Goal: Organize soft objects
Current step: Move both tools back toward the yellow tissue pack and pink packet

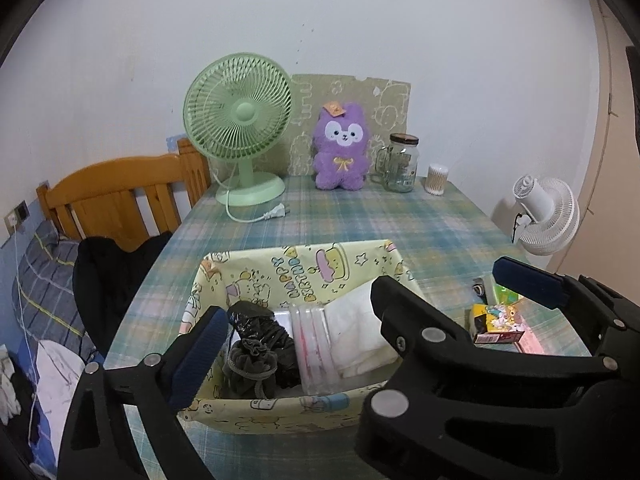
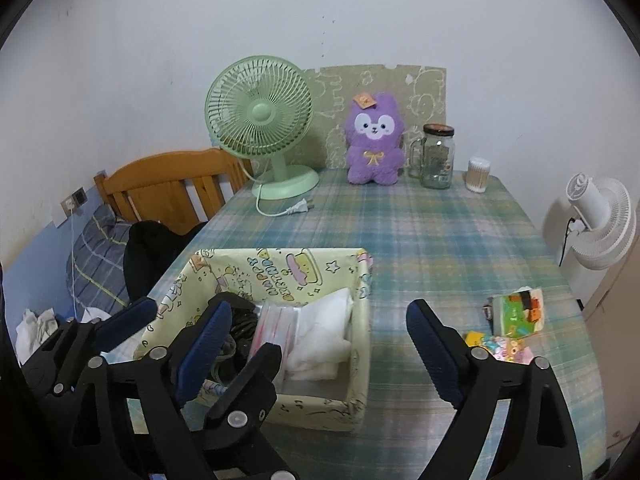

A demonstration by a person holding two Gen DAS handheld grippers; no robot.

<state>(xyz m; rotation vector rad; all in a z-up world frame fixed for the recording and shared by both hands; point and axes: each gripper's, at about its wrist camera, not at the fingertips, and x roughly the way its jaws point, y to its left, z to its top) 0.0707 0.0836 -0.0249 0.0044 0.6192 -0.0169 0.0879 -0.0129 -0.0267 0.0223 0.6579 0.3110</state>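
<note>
A yellow cartoon-print box (image 1: 304, 264) stands on the near part of the plaid table (image 1: 360, 216). Inside it lie the soft things: a dark drawstring pouch (image 1: 252, 364) at the left with a black crinkled bag (image 1: 260, 320) behind it, a clear zip bag (image 1: 312, 348) in the middle, and a folded white cloth (image 1: 360, 328) at the right, leaning against the right wall.

The left gripper (image 1: 360, 312) hangs over the box with its fingers wide apart and nothing between the pads; its left finger (image 1: 200, 356) is over the box's left wall and its right finger (image 1: 528, 280) is out past the right wall. In the right wrist view the right gripper (image 2: 320, 356) also has its fingers spread wide and empty: the left one (image 2: 204, 356) is over the box's left half, the right one (image 2: 432, 356) over bare table to the right of the box. The left gripper's black frame crosses in front of the box there.

To the right of the box, near the table edge, lie a green tissue pack (image 2: 516, 312) and a small colourful carton (image 2: 500, 346) just in front of it.

Along the far edge stand a green fan (image 1: 240, 120) with its plug lying loose on the table, a purple plush (image 1: 340, 148) leaning on a patterned board (image 1: 384, 96), a glass jar (image 1: 400, 164) with a handle, and a tub of cotton swabs (image 1: 437, 179). A white fan (image 1: 548, 216) stands beyond the right edge. A wooden headboard (image 1: 120, 196) and a bed (image 1: 44, 292) lie to the left.
</note>
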